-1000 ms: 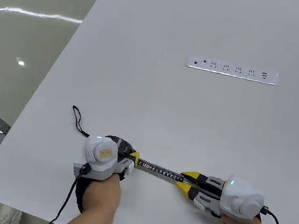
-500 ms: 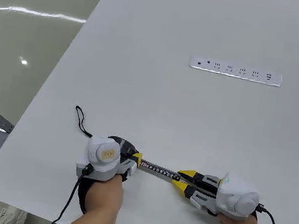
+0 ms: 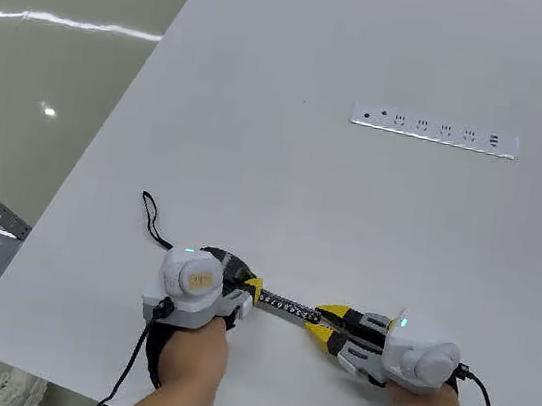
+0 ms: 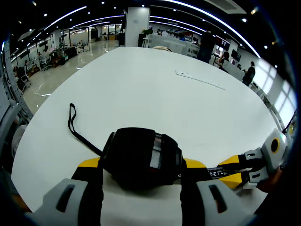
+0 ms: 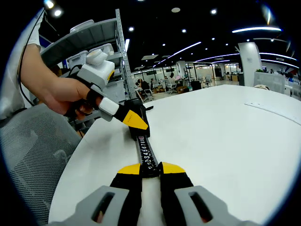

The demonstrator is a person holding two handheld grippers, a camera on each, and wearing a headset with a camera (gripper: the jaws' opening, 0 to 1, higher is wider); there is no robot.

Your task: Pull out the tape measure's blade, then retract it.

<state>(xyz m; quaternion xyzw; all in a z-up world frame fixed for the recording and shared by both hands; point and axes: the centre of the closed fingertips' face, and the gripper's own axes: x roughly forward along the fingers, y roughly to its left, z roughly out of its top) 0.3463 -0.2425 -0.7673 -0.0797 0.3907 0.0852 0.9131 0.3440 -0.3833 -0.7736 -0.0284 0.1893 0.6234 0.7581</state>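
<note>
We clamp black round tape measure case in left gripper; right gripper pinches numbered metal blade. We should hold blade straight, low over white table, guide slowly, no snapping.

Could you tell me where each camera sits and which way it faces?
Head view: on the headset, looking down at the table; left gripper, right gripper and hands show.
Left gripper view: on that gripper, facing across the table over the clamped tape measure; own jaws show.
Right gripper view: on that gripper, facing along the blade toward the left hand.
Shared: all show the blade.
</note>
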